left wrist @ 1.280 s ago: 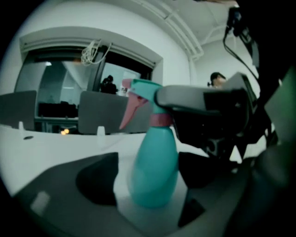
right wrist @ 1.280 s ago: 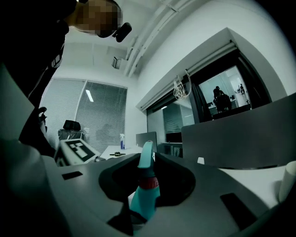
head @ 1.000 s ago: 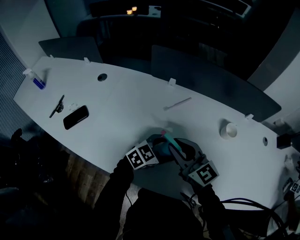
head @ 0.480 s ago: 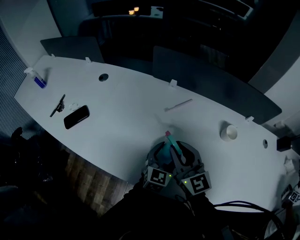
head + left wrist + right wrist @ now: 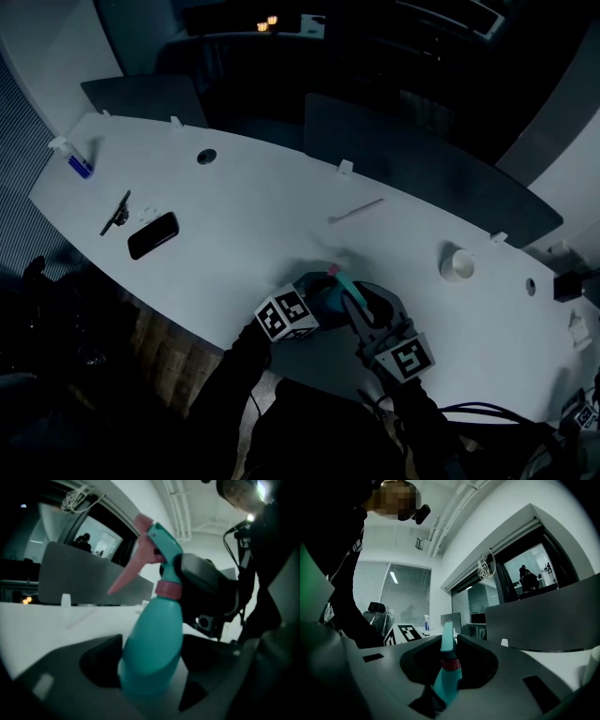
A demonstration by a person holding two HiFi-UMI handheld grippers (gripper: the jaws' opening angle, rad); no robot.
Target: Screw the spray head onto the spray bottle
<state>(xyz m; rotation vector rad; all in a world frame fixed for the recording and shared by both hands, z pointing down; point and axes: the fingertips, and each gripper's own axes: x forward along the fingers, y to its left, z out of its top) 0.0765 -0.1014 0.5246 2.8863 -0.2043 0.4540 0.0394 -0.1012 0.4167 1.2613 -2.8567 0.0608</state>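
A: Logging grips, left side first. What does the left gripper point(image 5: 152, 663) have?
B: The spray bottle point(image 5: 154, 634), taken low on its teal body and held up over the near edge of the table point(image 5: 234, 216). The jaws stand wide and have just been opening a touch with the body between them. Both pads look to lie against it.
A: Handling?
B: Judgement: thin plastic, smooth and rounded, light unless filled; contents not visible. A hard squeeze would likely dent it or let it slip. The broad lower body is the best hold.
A: To the right?
B: The spray head point(image 5: 157, 545) sits on the neck, pink collar point(image 5: 168, 588) beneath. The right gripper point(image 5: 449, 644) is pinched narrow on the head. That part looks stiff, but keep off the trigger point(image 5: 129, 576), which would give
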